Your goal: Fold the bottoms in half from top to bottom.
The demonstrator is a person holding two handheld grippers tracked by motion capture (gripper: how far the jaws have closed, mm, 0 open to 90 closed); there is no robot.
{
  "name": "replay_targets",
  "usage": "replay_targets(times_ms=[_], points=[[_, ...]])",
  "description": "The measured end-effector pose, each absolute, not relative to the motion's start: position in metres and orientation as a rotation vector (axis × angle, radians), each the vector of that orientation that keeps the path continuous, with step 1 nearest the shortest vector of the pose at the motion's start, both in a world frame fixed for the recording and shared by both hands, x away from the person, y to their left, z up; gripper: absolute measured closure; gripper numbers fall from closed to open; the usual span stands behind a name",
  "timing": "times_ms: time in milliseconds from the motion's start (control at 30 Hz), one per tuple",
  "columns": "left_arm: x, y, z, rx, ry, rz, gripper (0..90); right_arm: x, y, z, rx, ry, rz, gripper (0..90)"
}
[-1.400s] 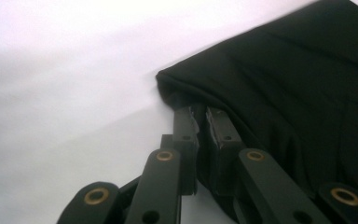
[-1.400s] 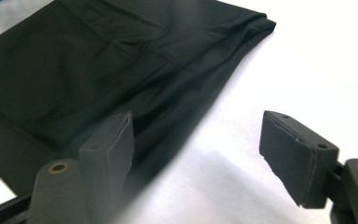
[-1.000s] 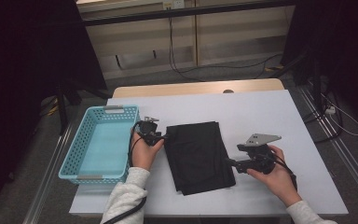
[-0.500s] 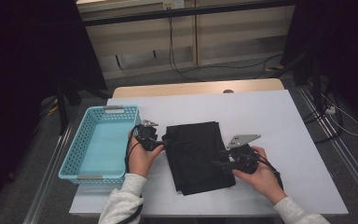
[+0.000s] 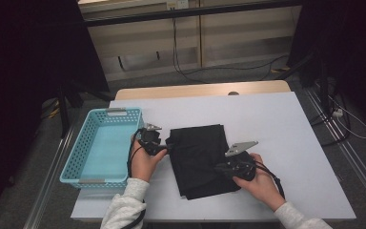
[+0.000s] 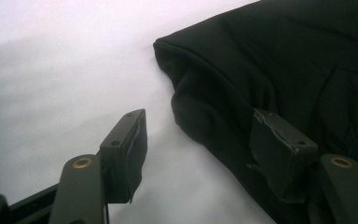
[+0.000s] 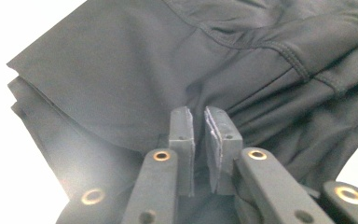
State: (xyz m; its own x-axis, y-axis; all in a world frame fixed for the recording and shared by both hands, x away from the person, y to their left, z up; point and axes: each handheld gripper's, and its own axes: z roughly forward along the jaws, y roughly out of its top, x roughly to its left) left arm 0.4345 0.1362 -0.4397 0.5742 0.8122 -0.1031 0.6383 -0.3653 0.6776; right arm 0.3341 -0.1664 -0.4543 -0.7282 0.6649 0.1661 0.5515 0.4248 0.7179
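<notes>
We are pinching the cloth (image 7: 177,79) with our right gripper (image 7: 199,122): its jaws have just been closing and are now standing almost together, with a fold of the dark fabric bunching up between the pads (image 7: 182,126) in the right gripper view. In the high view that right gripper (image 5: 223,168) is sitting on the cloth's (image 5: 200,157) right side, toward the near edge, with our right hand (image 5: 259,179) behind it and the grey plate (image 5: 240,148) sticking up above it. Our left gripper (image 6: 200,140) is standing open; one pad (image 6: 126,149) is hanging over the bare white surface (image 6: 60,70) and the other is lying against the rounded, folded edge of the cloth (image 6: 279,60), not squeezing it. From above, the left gripper (image 5: 164,149) is waiting at the cloth's left edge, near its far corner, with our left hand (image 5: 145,162) wrapped around its body. The cloth is lying folded into a rough rectangle in the middle of the surface (image 5: 276,124), slightly skewed, its layers showing at the edge in the right gripper view. Just left of our left hand, the light blue basket (image 5: 78,157) is resting at the left side of the surface, apart from the cloth.
</notes>
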Motion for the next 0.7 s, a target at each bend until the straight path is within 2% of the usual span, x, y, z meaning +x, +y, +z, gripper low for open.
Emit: replay_targets(times_ms=[433, 467, 700], points=[[0.437, 0.138, -0.443, 2.124, 1.156, 0.332, 37.5, 0.331, -0.176, -0.439, 1.078, 2.516, 1.276, 87.4], [0.437, 0.137, -0.443, 2.125, 1.153, 0.336, 37.5, 0.33, -0.177, -0.437, 1.074, 2.515, 1.283, 89.8], [0.438, 0.137, -0.442, 2.117, 1.16, 0.335, 37.5, 0.322, -0.19, -0.437, 1.092, 2.512, 1.293, 89.8]])
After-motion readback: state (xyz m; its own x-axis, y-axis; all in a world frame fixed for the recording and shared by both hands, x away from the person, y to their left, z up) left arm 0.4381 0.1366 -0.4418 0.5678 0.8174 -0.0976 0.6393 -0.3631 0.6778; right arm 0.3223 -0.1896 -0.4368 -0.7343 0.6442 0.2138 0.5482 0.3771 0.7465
